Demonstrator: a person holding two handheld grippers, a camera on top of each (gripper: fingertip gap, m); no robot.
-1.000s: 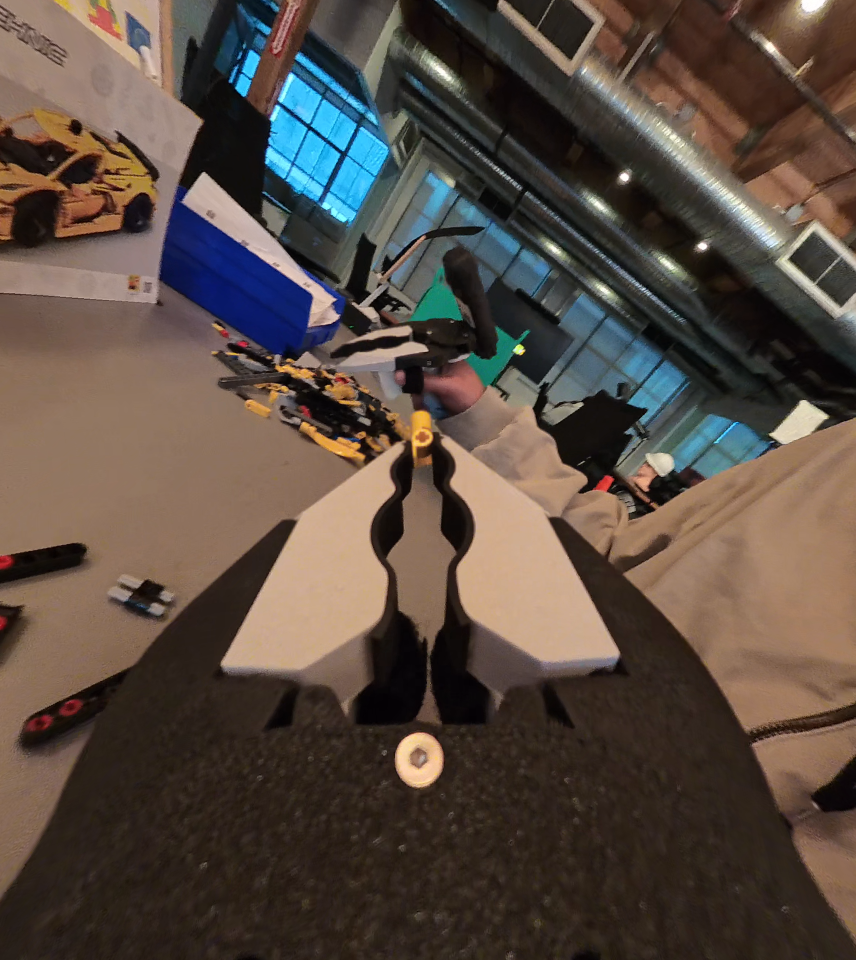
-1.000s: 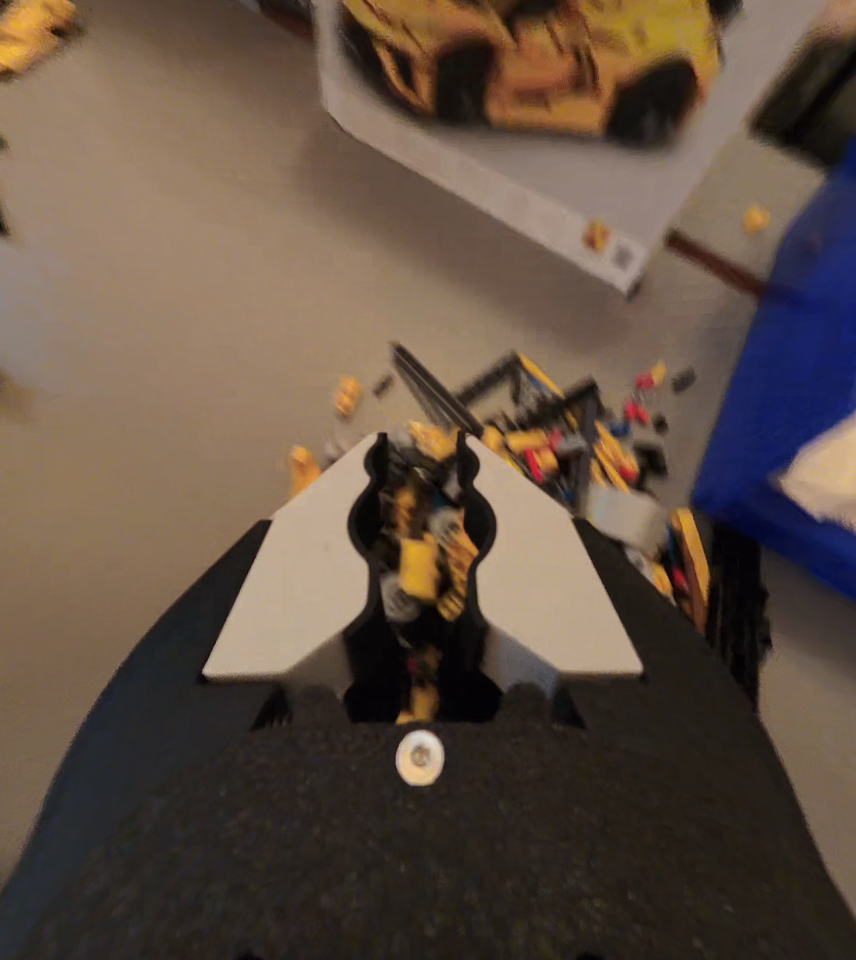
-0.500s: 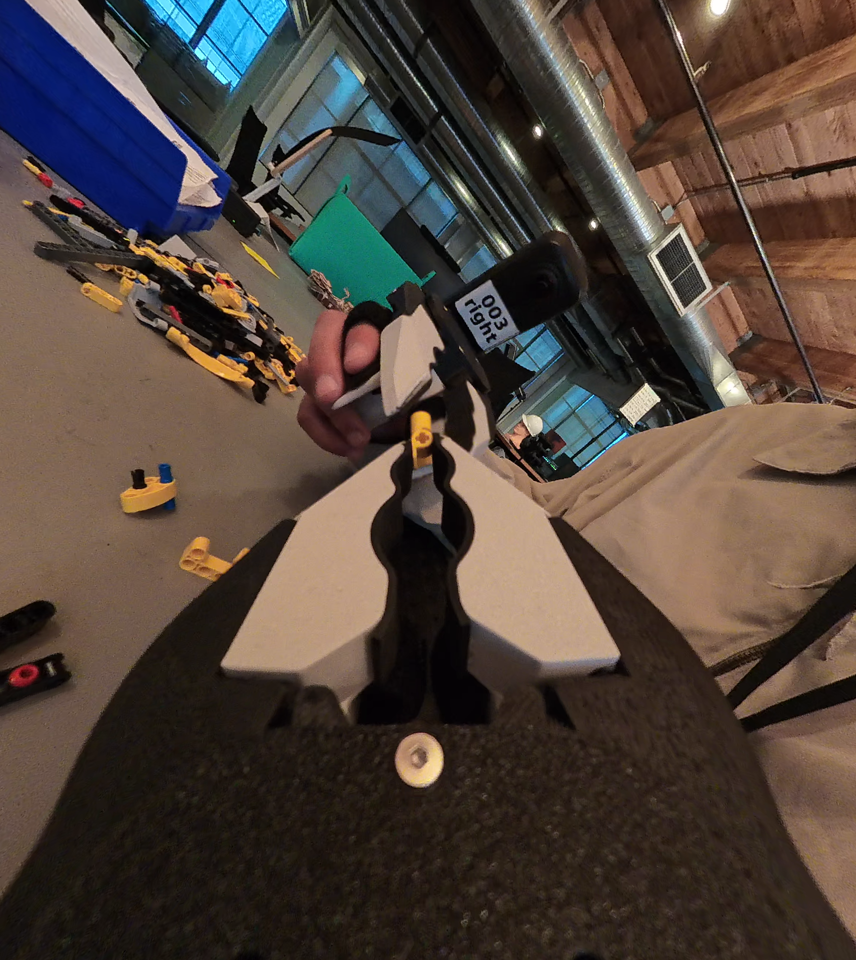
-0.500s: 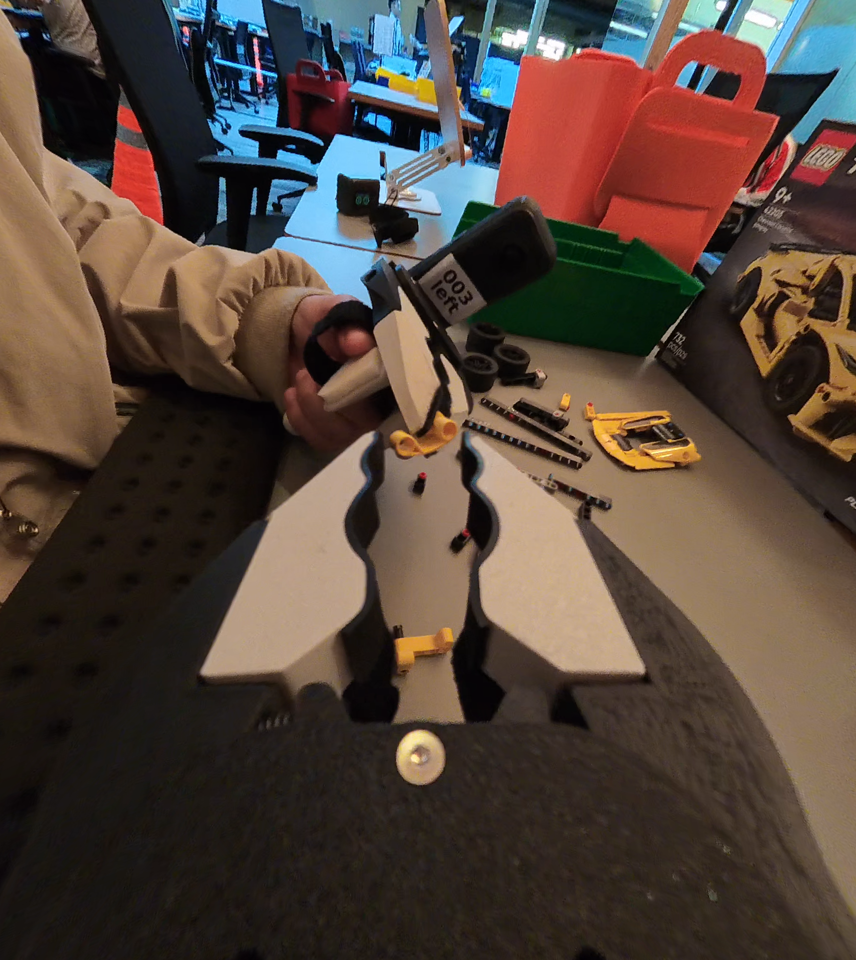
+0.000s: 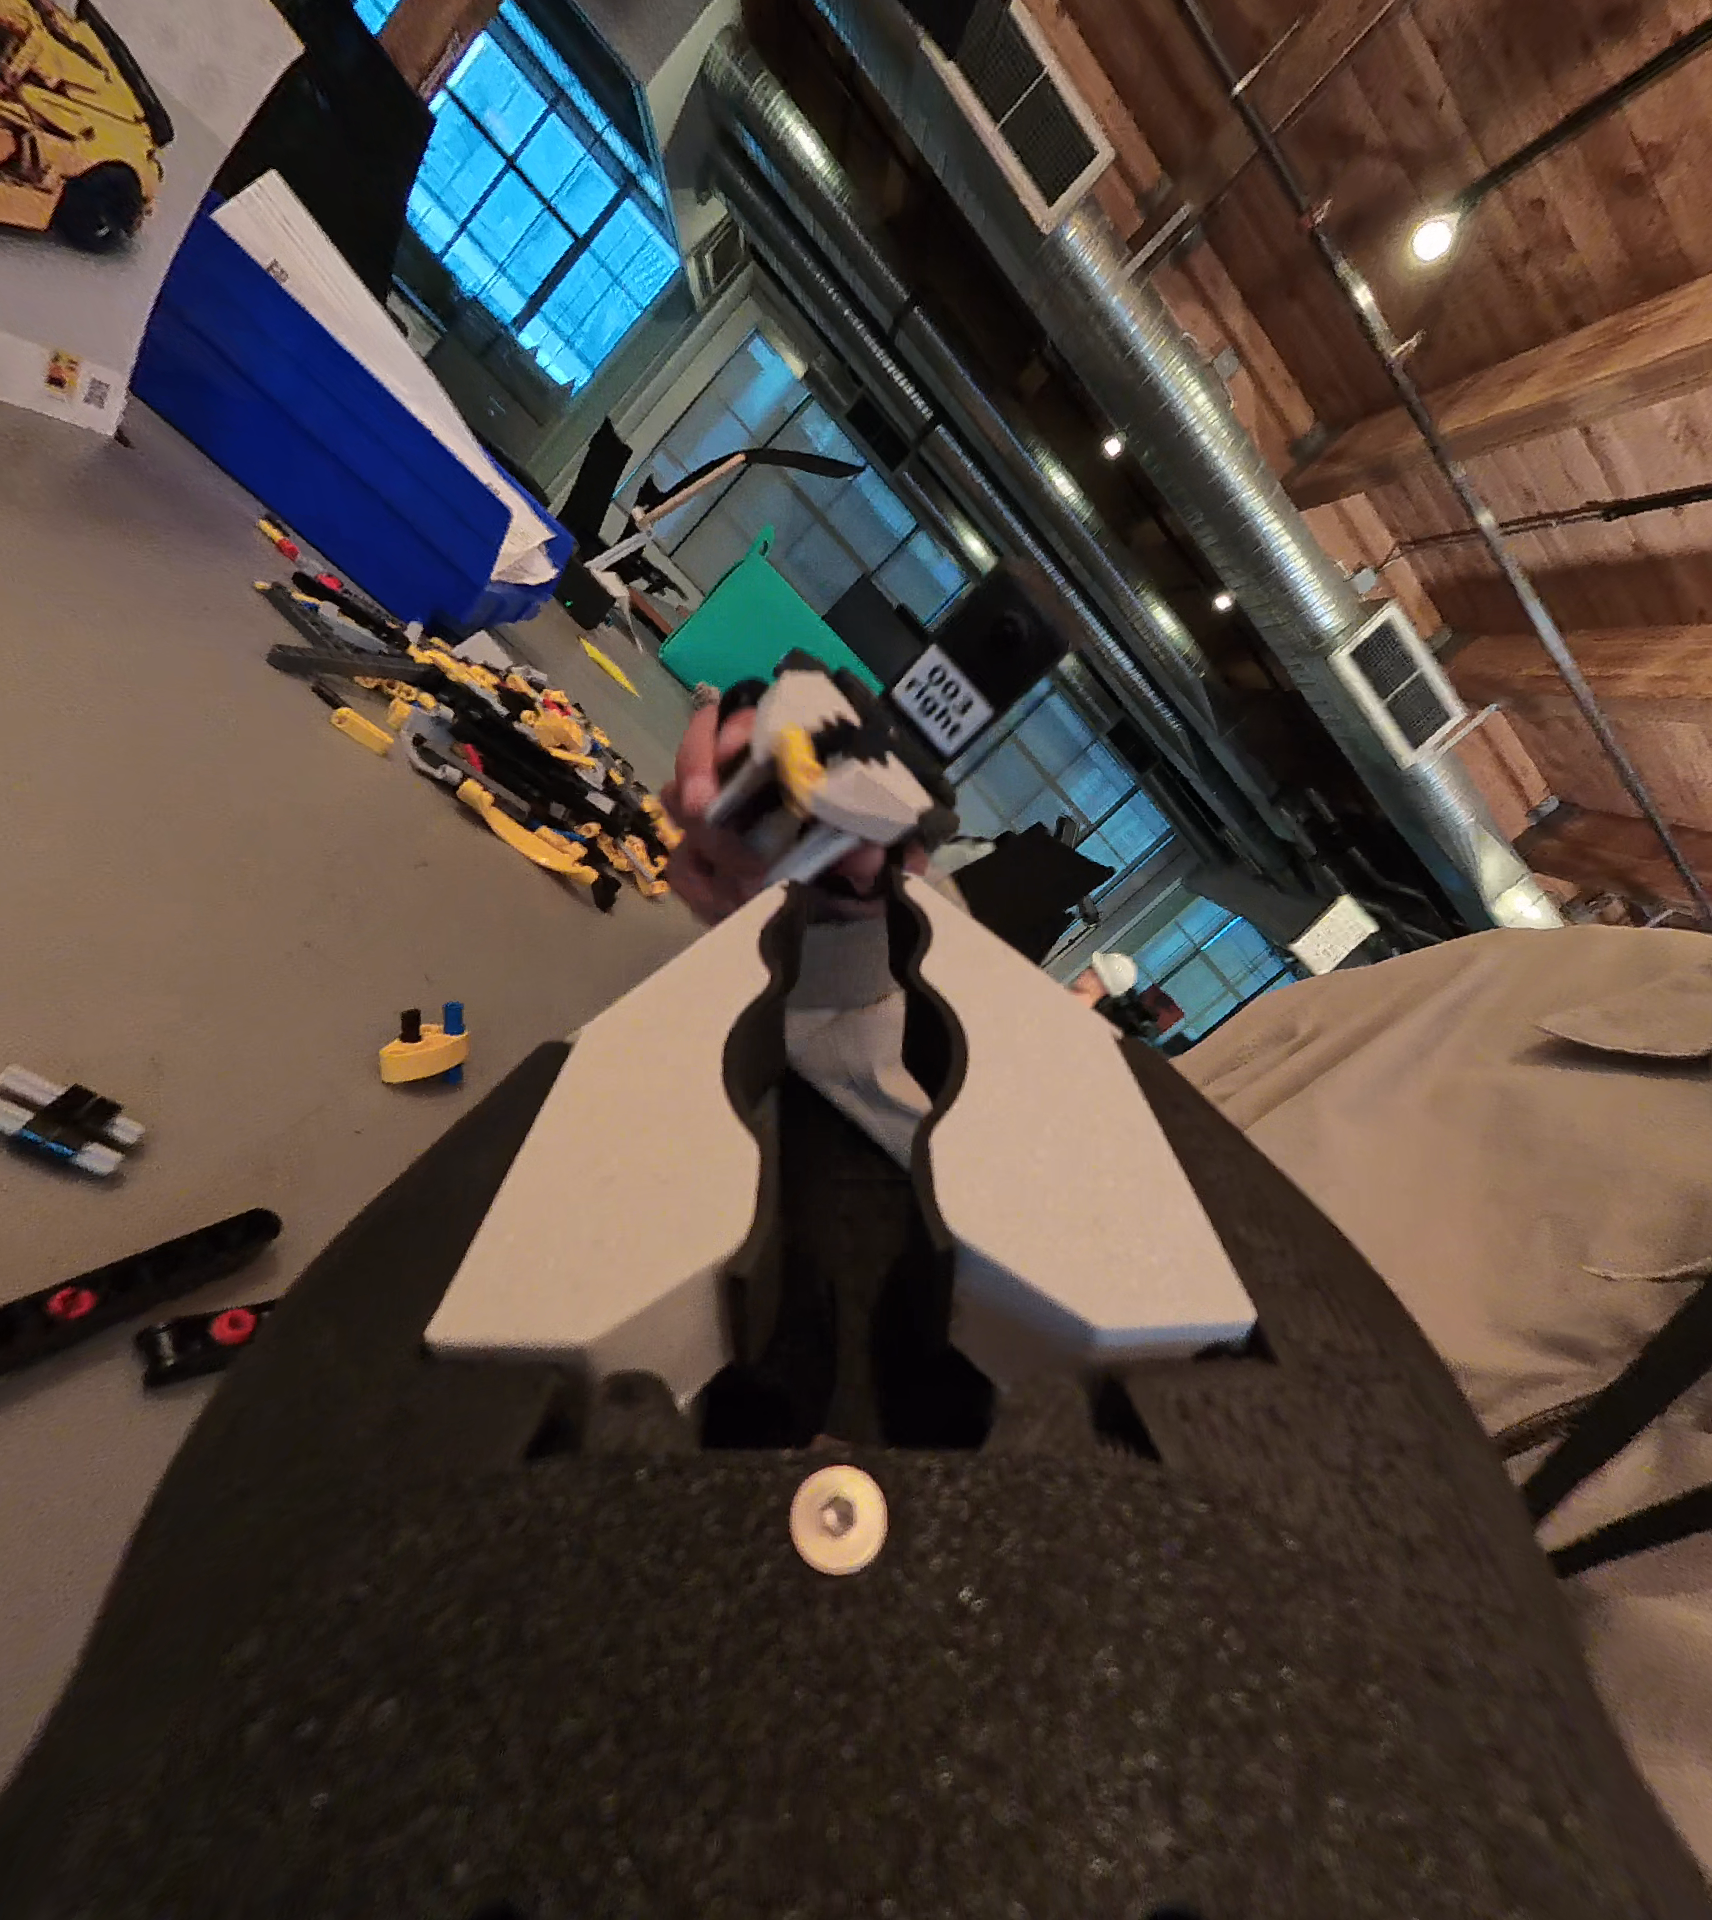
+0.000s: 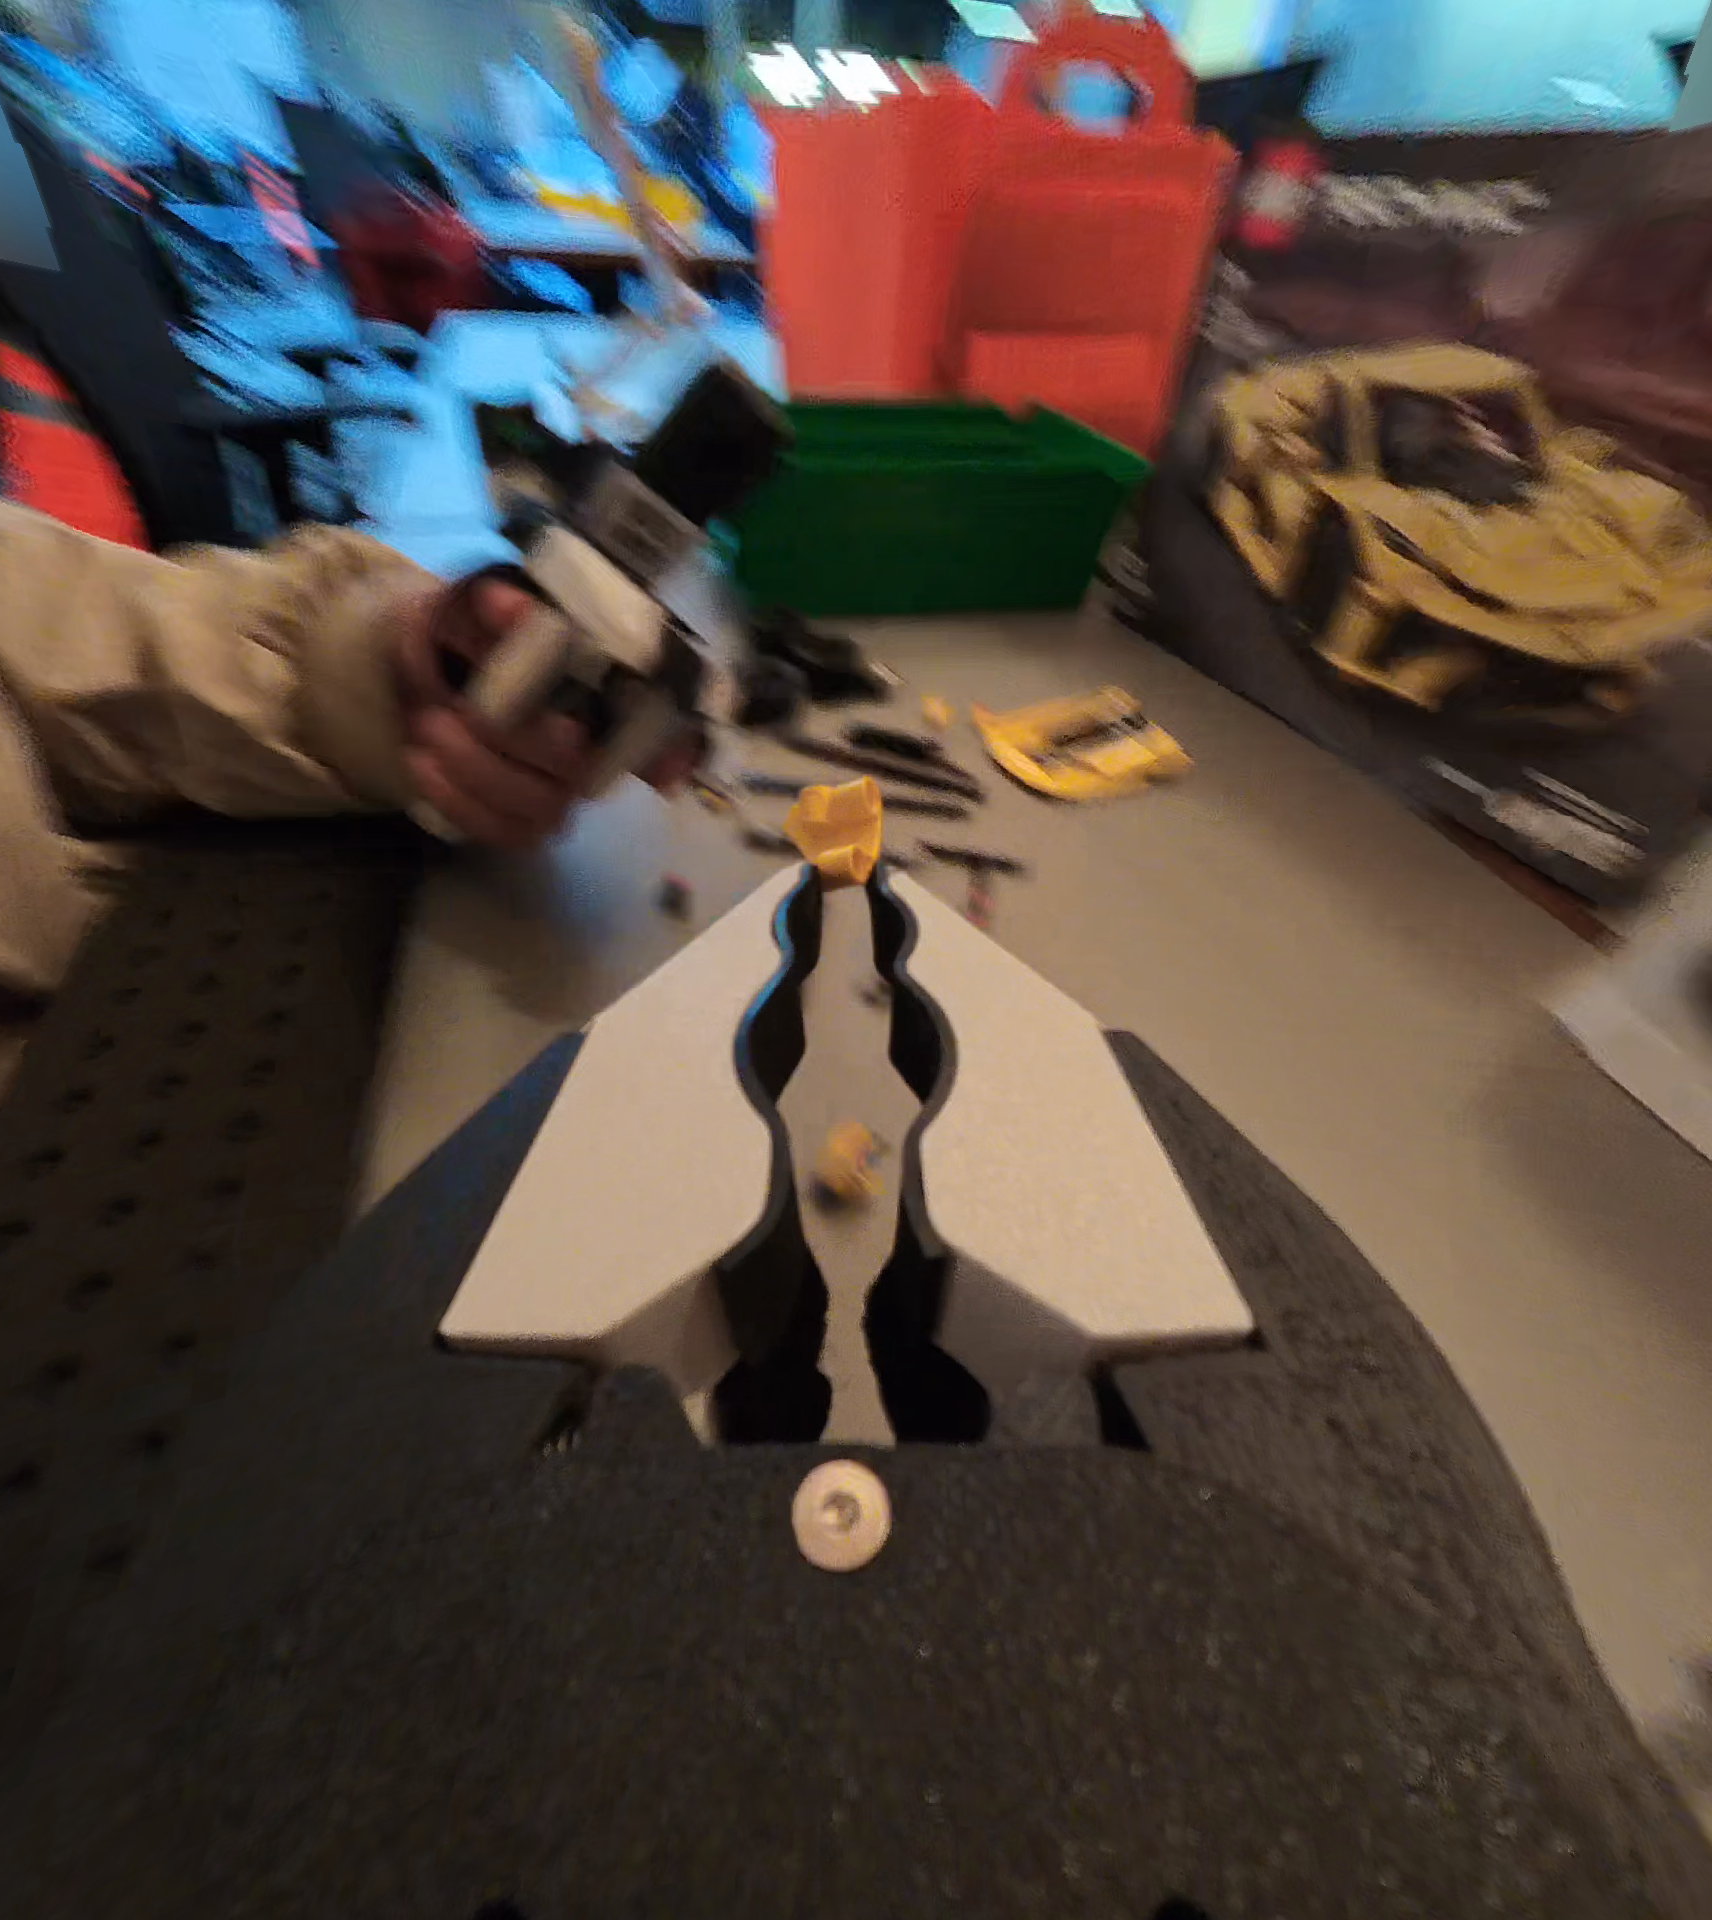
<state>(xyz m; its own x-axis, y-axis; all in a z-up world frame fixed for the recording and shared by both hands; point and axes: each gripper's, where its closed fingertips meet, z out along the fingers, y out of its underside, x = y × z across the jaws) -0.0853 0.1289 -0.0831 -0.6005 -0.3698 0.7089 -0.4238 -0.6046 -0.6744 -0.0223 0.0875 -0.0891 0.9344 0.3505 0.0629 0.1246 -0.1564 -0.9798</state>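
In the right wrist view my right gripper [image 6: 839, 878] is shut on a small yellow building piece [image 6: 836, 826] that sticks out past its tips, held above the grey table [image 6: 1195, 1039]. The same piece [image 5: 795, 764] shows between the right gripper's fingers [image 5: 862, 800] in the left wrist view. My left gripper [image 5: 841, 899] is open and empty, pointing at the right gripper just beyond its tips. It appears blurred in the right wrist view [image 6: 603, 665], held by a hand in a beige sleeve.
A pile of yellow and black parts [image 5: 519, 758] lies before a blue bin [image 5: 312, 416]. Black beams [image 5: 73, 1309] and a small yellow part [image 5: 424, 1049] lie nearer. A box picturing a yellow car [image 6: 1454, 561], a green bin [image 6: 925, 509] and a yellow panel [image 6: 1080, 743] stand opposite. My right fingertips sit around 8 centimeters from my left ones.
The yellow piece has passed from my left gripper's tips to my right gripper. The left gripper has opened; the right has swung up from the parts pile and shut on the piece.
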